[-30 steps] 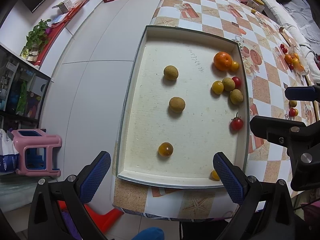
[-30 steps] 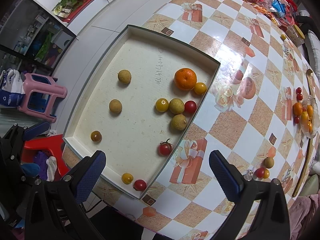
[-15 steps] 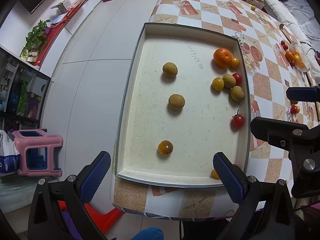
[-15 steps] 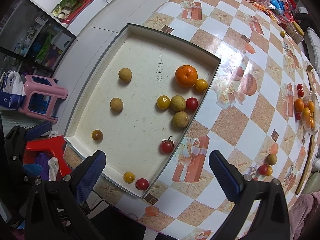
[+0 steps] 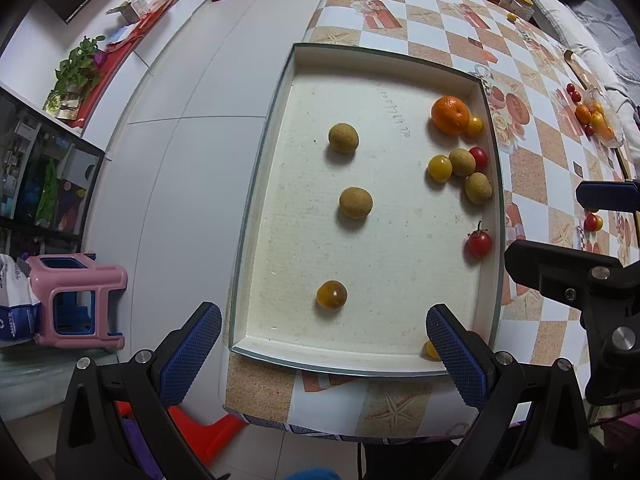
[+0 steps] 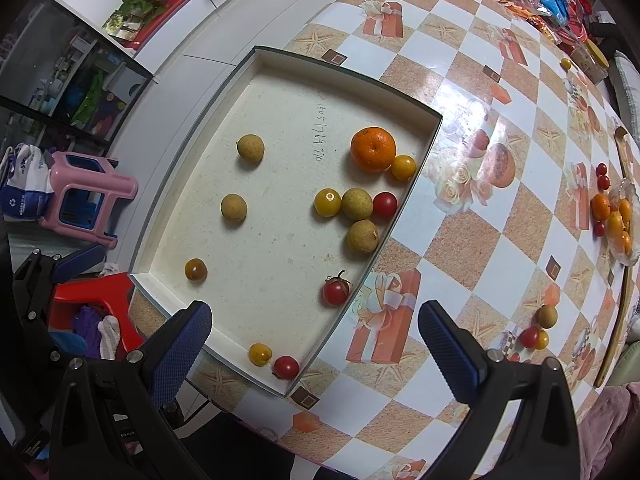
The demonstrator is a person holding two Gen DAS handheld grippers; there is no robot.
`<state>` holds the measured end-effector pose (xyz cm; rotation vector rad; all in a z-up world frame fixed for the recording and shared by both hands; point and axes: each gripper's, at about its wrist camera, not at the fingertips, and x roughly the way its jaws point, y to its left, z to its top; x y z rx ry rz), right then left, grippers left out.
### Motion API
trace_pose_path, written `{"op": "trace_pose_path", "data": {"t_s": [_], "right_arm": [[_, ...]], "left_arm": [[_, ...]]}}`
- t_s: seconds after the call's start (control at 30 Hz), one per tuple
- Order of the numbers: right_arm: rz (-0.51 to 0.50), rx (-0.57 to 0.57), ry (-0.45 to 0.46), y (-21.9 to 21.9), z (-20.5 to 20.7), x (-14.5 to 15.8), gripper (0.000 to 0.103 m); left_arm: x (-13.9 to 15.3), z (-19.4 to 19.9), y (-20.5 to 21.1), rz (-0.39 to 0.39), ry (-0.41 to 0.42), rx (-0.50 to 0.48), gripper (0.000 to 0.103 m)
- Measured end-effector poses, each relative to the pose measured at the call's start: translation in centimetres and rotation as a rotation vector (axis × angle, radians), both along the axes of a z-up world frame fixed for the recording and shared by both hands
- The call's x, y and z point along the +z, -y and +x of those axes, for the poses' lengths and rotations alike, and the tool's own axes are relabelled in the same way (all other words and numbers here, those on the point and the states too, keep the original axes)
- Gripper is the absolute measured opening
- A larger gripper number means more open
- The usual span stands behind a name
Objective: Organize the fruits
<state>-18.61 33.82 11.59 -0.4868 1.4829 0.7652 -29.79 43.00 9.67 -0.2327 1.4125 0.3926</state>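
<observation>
Left tongs spread apart, empty, above tray near edge; right tongs likewise apart, empty, over tray corner

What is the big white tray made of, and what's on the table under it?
The tray looks like cardboard or foam board: matte, grainy off-white floor, thin folded-looking walls, handwriting on it. The table cover looks like glossy plastic or oilcloth, since light glares off its checked print.

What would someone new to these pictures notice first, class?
The eye lands on the shallow white tray at the table's near corner, its fruit scattered, with the big orange near its far right wall brightest. Next comes the checked tablecloth with gift-box prints. Both claws, left and right, hang open and empty in front.
</observation>
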Motion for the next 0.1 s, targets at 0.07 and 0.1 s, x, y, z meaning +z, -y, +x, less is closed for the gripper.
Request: {"op": "trace_pose_path", "data": {"t_s": [0.07,0.1], "right_arm": [[-0.001,-0.001,0.000,0.03,-0.04,-0.02,0.103],[0.000,-0.002,0.000,0.05,-0.09,-0.01,0.103]], "left_arm": [[0.12,0.00,0.07,0.000,0.010,-0.002,0.103],[0.14,0.02,0.13,-0.001,0.010,-0.004,0.103]]}}
